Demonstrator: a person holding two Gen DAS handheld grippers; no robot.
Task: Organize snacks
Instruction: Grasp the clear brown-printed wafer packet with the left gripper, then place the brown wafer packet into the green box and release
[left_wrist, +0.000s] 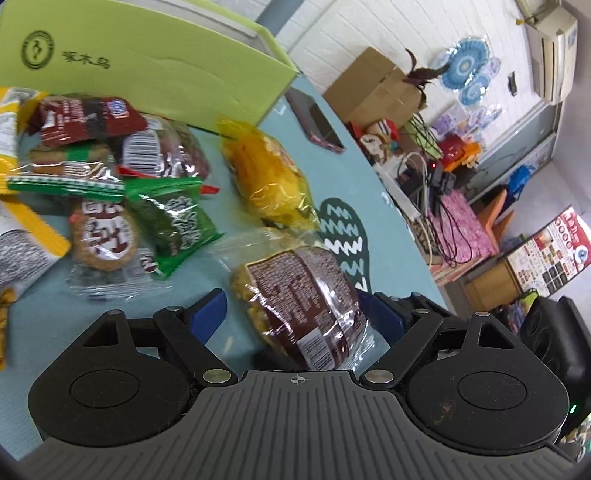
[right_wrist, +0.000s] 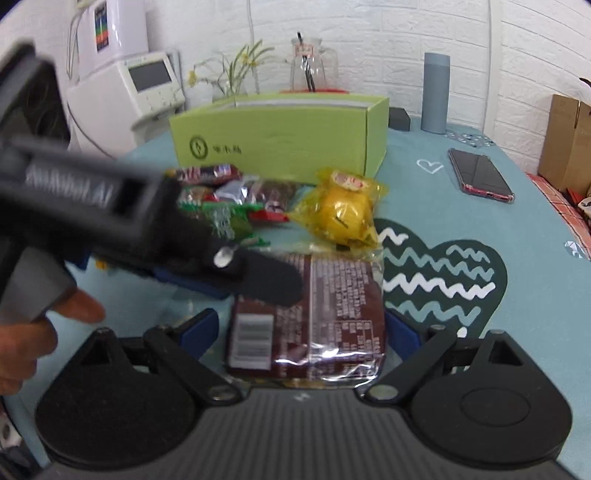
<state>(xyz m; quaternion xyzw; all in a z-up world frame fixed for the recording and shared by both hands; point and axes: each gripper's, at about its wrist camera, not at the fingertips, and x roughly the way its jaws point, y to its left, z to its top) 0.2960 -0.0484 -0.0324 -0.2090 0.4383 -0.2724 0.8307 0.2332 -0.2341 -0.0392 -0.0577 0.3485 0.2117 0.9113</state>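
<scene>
Brown-labelled clear plastic snack pack (left_wrist: 303, 306) flat on teal tablecloth (left_wrist: 343, 177), lying between blue pads of left gripper (left_wrist: 299, 314) in left wrist view; jaws spread wide, left pad clear of the wrapper, right pad hidden behind it, so contact there can't be told. Further off: yellow crinkly snack bag (left_wrist: 267, 177) just beyond the brown pack, green foil packet (left_wrist: 177, 225) and round biscuit in clear wrap (left_wrist: 105, 236) to the left w/ more red and green packets piled behind. Lime-green cardboard box (left_wrist: 147, 66) at the back, dark phone in red case (left_wrist: 316, 122) near table edge. Right wrist view: same brown pack (right_wrist: 310, 317) between pads of right gripper (right_wrist: 301, 328), also spread, pads not pressing. Black body of left gripper (right_wrist: 155, 229) crossing from the left, tip over the pack's far end, fingers (right_wrist: 79, 306) of a hand below it. Yellow bag (right_wrist: 341, 210) just behind, green box (right_wrist: 277, 133) beyond, phone (right_wrist: 480, 173) off to the right, grey cylinder (right_wrist: 436, 92) by white brick wall.
</scene>
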